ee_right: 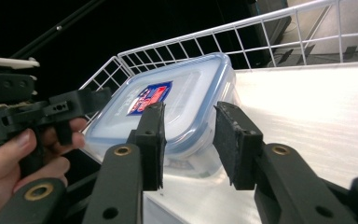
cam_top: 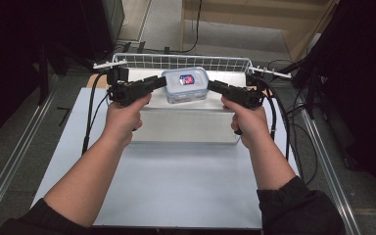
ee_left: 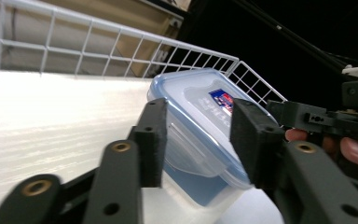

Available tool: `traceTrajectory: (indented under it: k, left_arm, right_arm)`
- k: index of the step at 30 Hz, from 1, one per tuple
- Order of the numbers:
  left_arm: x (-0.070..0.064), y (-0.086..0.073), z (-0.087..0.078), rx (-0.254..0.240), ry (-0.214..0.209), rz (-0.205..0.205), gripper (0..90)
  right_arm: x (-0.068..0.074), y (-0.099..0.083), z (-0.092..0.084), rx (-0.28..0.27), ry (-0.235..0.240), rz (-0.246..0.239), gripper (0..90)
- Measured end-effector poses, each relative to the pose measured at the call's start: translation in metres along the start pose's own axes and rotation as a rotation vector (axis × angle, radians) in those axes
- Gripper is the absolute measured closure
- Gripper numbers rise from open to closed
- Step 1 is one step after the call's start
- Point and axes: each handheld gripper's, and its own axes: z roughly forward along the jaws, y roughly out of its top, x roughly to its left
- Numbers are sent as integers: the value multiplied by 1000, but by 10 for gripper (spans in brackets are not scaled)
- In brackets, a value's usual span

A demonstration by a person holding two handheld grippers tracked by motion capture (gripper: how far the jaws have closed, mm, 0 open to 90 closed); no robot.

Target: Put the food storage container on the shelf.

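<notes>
High view: box (cam_top: 185, 85) with a blue-rimmed lid sits in a wire basket (cam_top: 127, 60) at 12 o'clock on the table (cam_top: 176, 186). Its red-and-blue label (cam_top: 186, 79) is unreadable. Left gripper (cam_top: 162, 81) clamps its 9 o'clock end, right gripper (cam_top: 212, 86) its 3 o'clock end.
</notes>
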Motion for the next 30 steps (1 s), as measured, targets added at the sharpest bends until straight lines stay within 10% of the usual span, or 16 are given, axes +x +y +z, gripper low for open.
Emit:
traceTrajectory:
  k: [8, 15, 30]
  left_arm:
    - [-20, -14, -15, -22, -43, 61, 896]
    - [-35, -29, -2, 25, -82, 80, 900]
    - [-31, -35, -7, 14, -11, 115, 791]
  right_arm:
    - [9, -2, -11, 0, -7, -24, 693]
    - [11, -4, -13, 0, -11, -29, 693]
    - [15, -18, -17, 21, -23, -58, 675]
